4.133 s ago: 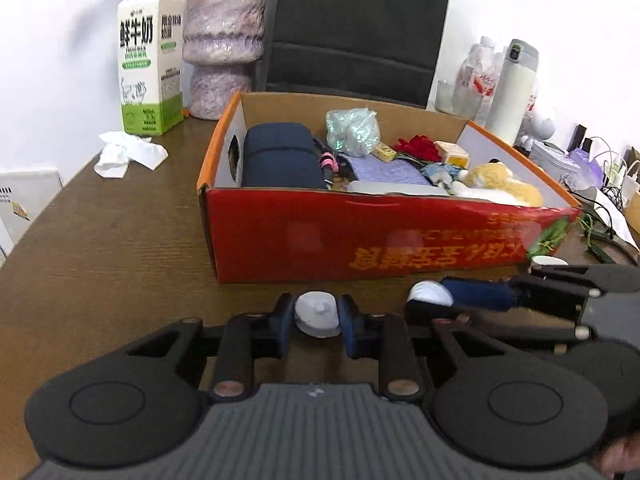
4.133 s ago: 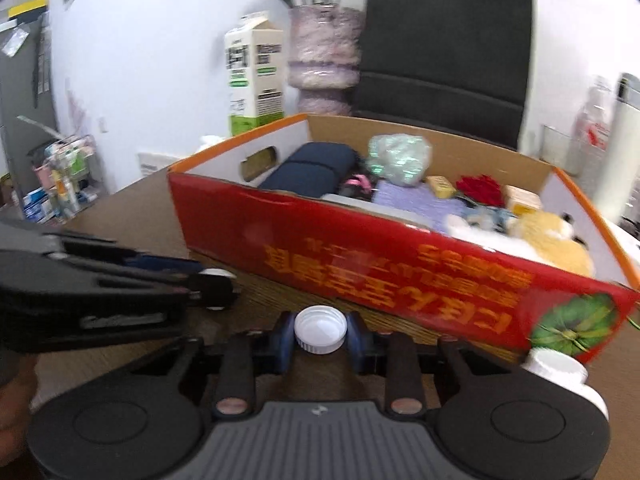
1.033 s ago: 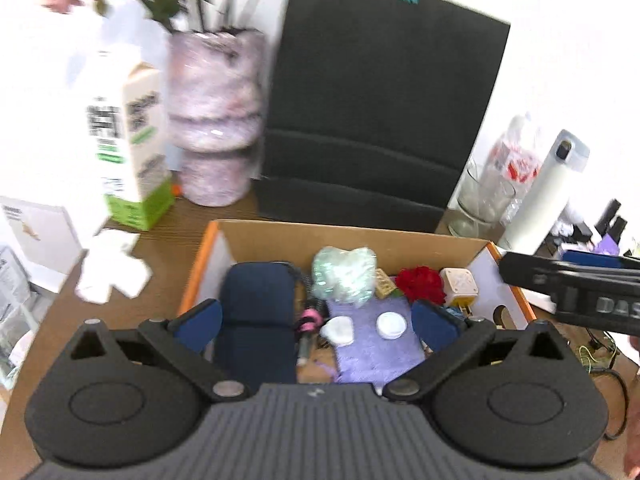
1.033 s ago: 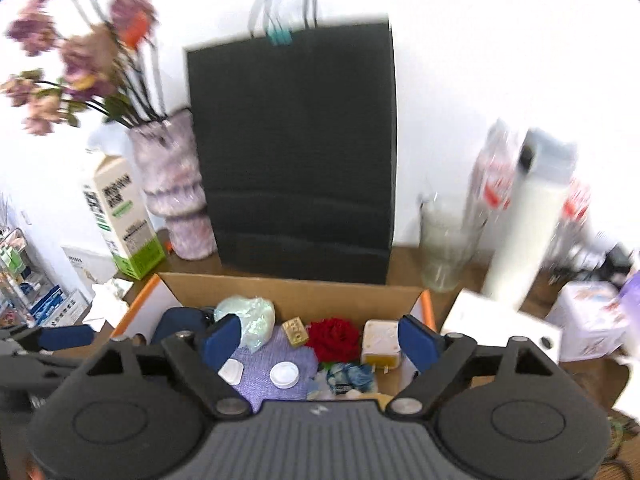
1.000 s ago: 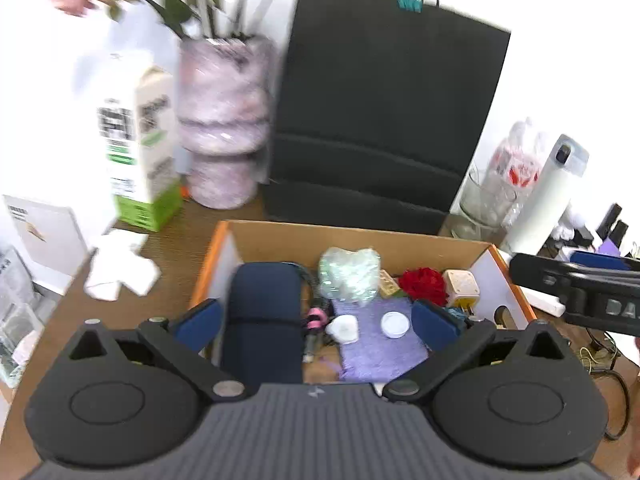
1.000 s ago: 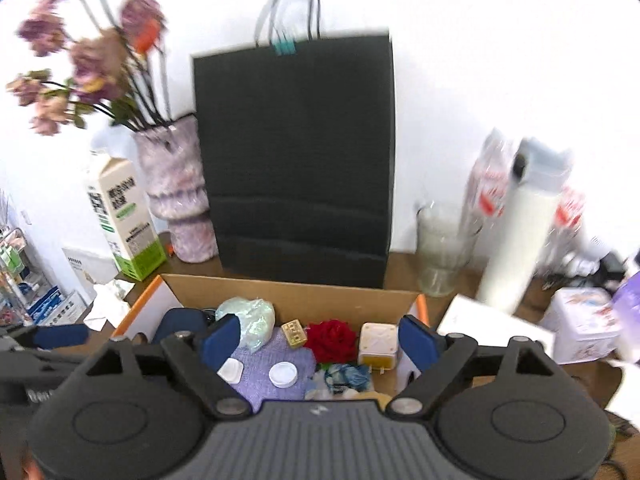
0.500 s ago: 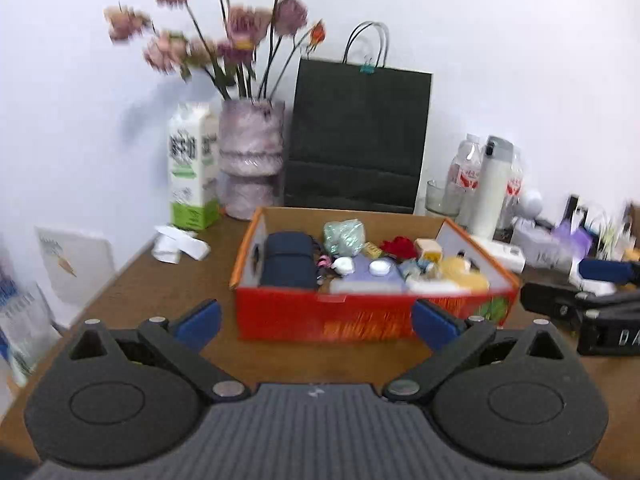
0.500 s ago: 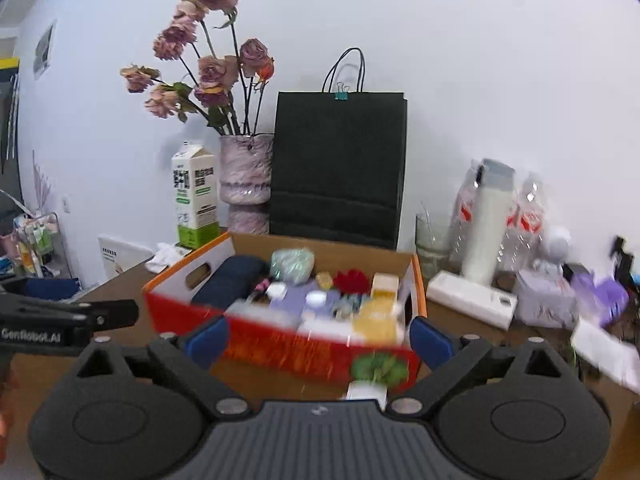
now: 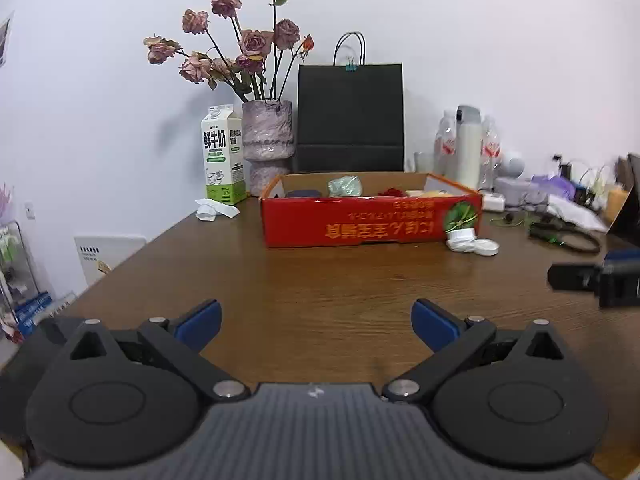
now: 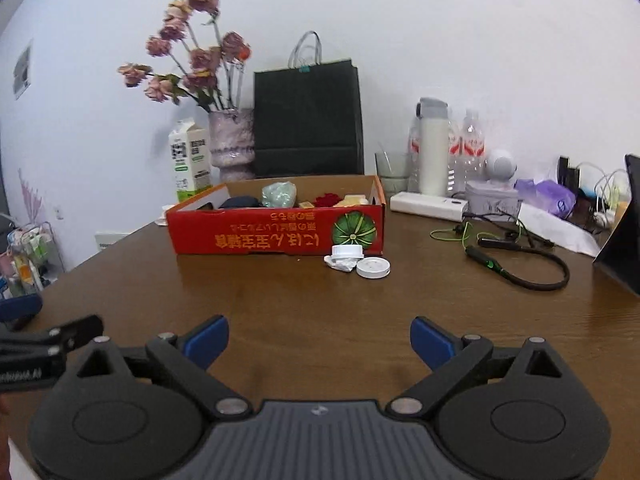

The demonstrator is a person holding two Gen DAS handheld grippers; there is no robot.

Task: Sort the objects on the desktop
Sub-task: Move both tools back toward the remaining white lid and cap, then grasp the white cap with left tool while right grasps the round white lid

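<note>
Brown wooden table (image 9: 320, 280) — white wall (image 9: 480, 40) behind

- A brown wooden table (image 10: 360, 304) carries a red cardboard box (image 10: 276, 232); white lids (image 10: 372, 267) just beside it
- Milk carton (image 9: 222, 155), vase (image 9: 267, 140), black bag (image 9: 350, 116) behind

Red cardboard box (image 10: 276, 236) printed with gold lettering, green melon motif at 3 o'clock end; brown woodgrain tabletop (image 10: 320, 300); white round lids (image 10: 372, 267).
</note>
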